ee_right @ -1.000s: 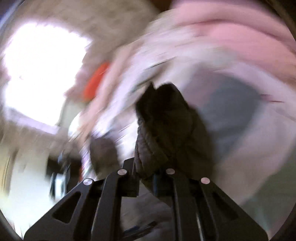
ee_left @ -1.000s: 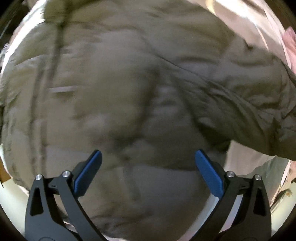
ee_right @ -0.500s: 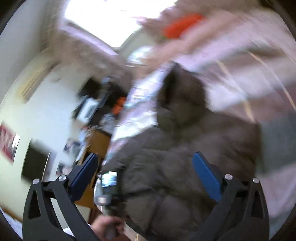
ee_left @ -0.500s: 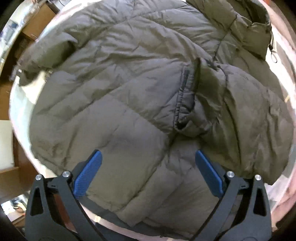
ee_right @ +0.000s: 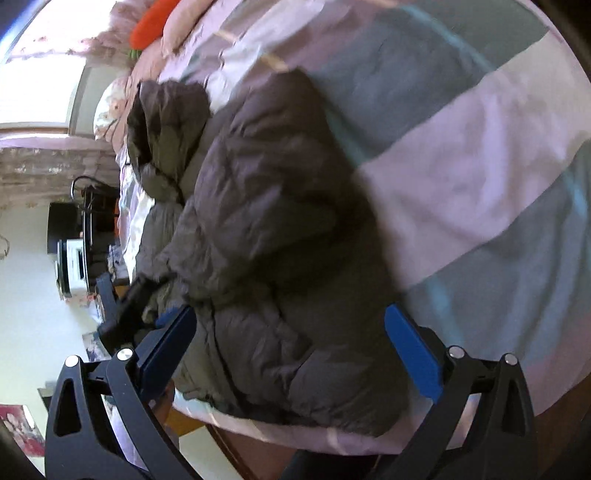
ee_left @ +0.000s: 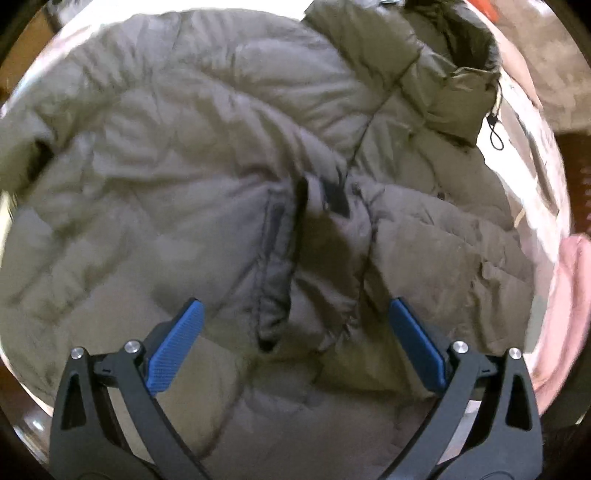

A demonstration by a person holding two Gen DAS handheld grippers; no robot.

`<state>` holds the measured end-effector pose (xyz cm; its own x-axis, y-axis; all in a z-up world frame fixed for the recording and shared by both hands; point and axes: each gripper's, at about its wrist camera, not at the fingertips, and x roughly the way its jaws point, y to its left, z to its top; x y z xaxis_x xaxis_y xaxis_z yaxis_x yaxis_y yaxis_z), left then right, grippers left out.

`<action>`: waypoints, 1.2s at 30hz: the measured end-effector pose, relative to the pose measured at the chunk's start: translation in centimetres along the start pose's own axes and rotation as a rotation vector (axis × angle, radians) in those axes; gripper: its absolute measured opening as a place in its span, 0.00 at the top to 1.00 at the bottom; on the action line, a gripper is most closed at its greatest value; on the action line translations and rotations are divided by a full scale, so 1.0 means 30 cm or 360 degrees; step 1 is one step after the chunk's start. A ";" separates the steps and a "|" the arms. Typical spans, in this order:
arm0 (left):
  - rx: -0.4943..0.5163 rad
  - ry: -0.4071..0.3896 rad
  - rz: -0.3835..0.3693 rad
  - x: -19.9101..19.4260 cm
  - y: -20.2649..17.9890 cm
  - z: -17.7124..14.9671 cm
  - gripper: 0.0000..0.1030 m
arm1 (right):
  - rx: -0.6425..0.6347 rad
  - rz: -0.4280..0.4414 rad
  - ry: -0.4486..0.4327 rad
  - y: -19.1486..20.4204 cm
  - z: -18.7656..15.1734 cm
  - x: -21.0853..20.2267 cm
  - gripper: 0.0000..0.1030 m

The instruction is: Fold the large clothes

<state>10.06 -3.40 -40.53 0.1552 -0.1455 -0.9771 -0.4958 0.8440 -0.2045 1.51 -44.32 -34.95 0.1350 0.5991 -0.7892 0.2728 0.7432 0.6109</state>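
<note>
An olive-brown puffer jacket lies spread on a bed and fills the left wrist view. One sleeve is folded across its front, with the cuff near the middle; the hood is at the top right. My left gripper is open and empty just above the jacket's lower part. In the right wrist view the jacket lies along the near edge of the bed. My right gripper is open and empty over the jacket's near end.
The bed cover has pale pink and grey stripes. An orange cushion lies at the far end by a bright window. A pink cloth lies right of the jacket. Dark furniture stands beyond the bed.
My right gripper let go of the dark sleeve it held a second ago and opened, then swung round over the jacket. My left gripper stayed open and shifted over the jacket.
</note>
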 end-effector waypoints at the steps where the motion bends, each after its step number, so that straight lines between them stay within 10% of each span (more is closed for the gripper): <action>1: 0.0085 -0.0016 0.0058 0.011 -0.030 0.008 0.02 | -0.0002 -0.0002 0.0017 0.013 -0.003 0.023 0.01; 9: -0.0041 0.0236 -0.0417 0.135 0.057 0.156 0.02 | -0.0046 -0.0005 0.0125 0.119 -0.037 0.128 0.01; 13: 0.0148 0.0378 -0.0374 0.192 -0.004 0.180 0.02 | -0.0019 -0.0006 0.0135 0.126 -0.038 0.183 0.01; 21: 0.0065 0.0349 -0.0789 0.123 -0.054 0.241 0.02 | 0.0046 -0.0021 0.0127 0.159 -0.047 0.246 0.01; 23: 0.0075 0.0377 -0.0757 0.160 -0.081 0.265 0.12 | 0.0047 -0.0045 0.0131 0.172 -0.049 0.265 0.01; 27: 0.0191 0.0413 -0.0563 0.222 -0.120 0.315 0.78 | 0.0065 -0.0046 0.0139 0.198 -0.053 0.300 0.01; 29: 0.0182 0.0417 -0.0571 0.201 -0.064 0.215 0.86 | 0.0059 -0.0062 0.0141 0.215 -0.055 0.317 0.01; 36: 0.0069 0.0063 -0.0448 0.009 0.160 0.362 0.98 | 0.0059 -0.0086 0.0074 0.252 -0.030 0.314 0.01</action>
<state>17.00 6.23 -41.14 0.2474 -0.3967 -0.8840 -0.4008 0.7887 -0.4661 3.98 -32.79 -37.73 0.0752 0.5721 -0.8168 0.3136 0.7639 0.5640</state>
